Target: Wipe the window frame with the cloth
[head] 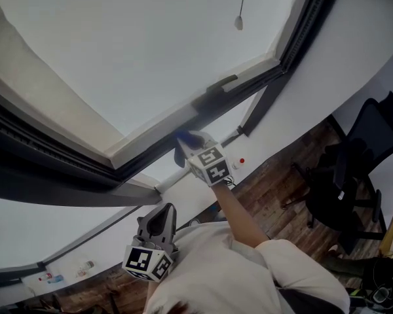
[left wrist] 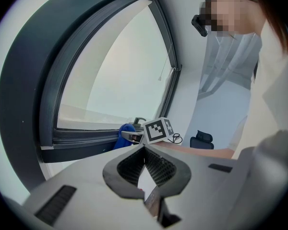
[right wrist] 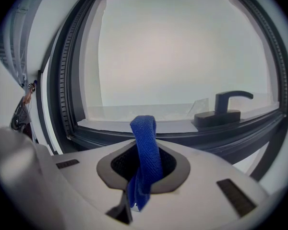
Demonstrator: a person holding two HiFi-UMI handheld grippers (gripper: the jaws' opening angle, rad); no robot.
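Though up at the lower rail of the window frame (head: 59, 165), mid-picture in the head view, cannot be called far along: shows no wiped stretch to tell from an unwiped one. Looks like a start or an early pass, with most of the dark frame left to do, as a judgement only. Has the right gripper (head: 185, 150) clamped on a fold of blue cloth (head: 191, 138), just beside the rail; cannot tell whether touching. Has the left gripper (head: 158, 218) low at bottom centre, jaws together on nothing, well apart from the frame. Worth minding: 1 window handle (head: 217, 87) just up and right of the cloth, likely to snag a sweep. Farther off, cord pull (head: 239, 22) at top, black office chair (head: 360, 156) at right edge.
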